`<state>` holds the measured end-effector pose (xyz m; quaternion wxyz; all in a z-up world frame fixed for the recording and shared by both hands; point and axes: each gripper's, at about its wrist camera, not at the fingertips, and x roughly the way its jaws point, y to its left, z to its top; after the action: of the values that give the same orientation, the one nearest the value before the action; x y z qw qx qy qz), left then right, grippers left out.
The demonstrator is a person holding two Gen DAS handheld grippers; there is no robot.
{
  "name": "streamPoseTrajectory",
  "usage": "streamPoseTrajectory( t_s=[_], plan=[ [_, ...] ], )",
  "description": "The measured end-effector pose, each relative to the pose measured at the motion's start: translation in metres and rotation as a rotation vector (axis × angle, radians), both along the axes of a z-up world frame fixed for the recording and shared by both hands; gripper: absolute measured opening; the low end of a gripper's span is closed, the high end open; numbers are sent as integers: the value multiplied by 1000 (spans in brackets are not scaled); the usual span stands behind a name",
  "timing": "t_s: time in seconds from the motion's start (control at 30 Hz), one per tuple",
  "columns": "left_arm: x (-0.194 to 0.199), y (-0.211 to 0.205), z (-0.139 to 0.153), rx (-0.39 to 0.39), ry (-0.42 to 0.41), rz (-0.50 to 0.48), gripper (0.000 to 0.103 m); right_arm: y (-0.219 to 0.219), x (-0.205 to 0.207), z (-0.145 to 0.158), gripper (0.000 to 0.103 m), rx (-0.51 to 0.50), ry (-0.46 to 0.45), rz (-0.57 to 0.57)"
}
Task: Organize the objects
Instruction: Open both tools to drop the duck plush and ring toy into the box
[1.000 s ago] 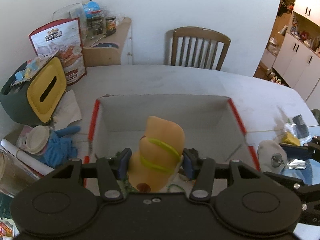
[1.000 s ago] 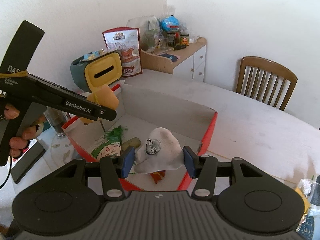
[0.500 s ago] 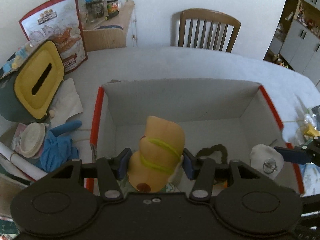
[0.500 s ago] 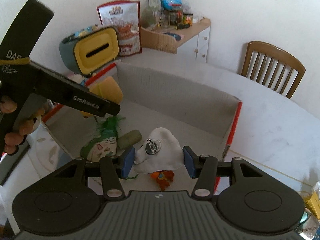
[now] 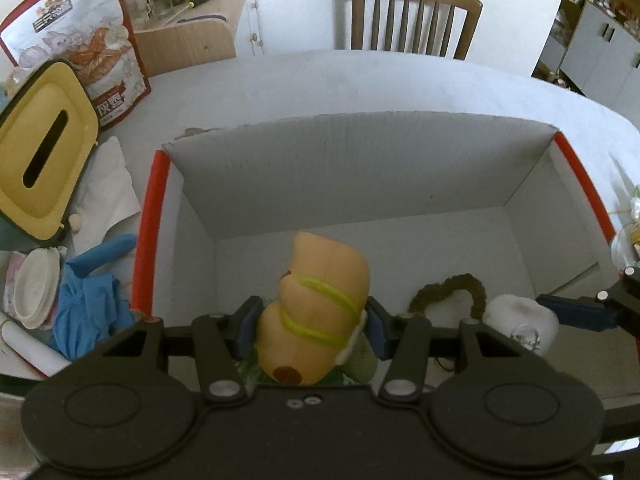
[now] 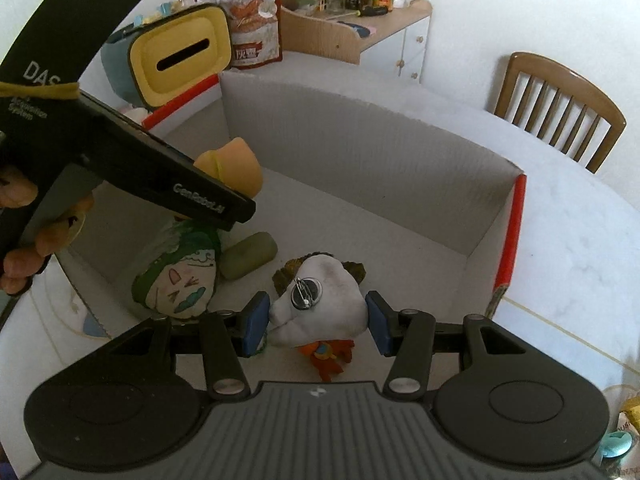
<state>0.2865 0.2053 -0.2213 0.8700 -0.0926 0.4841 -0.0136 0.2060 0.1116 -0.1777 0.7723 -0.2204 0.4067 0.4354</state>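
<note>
Both claws grip toys over the box (image 5: 360,168): left claw (image 5: 310,330) clamps orange plush (image 5: 320,296), lengthwise forward; right claw (image 6: 316,322) clamps white plush (image 6: 324,304).

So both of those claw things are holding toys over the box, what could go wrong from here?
Mostly a messy landing. The orange toy in the left gripper hangs above a green-haired doll already in the box, so it may drop onto it and roll. The right gripper carries a white pouch with a metal pin; that pin might snag the brown loop lying beneath. The two tools are also close together and could bump.
</note>
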Motion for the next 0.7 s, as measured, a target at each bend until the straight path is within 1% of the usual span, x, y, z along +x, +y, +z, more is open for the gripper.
streamPoseTrajectory(
  t_s=[0.33, 0.47, 0.7],
  plan=[
    [12, -4, -8, 11, 47, -32, 52, 13, 3, -8, 52, -50, 9, 28],
    [17, -5, -14, 13, 102, -45, 52, 18, 4, -11, 53, -82, 24, 39],
    [21, -6, -16, 15, 132, -47, 54, 22, 4, -14, 54, -129, 18, 54]
  ],
)
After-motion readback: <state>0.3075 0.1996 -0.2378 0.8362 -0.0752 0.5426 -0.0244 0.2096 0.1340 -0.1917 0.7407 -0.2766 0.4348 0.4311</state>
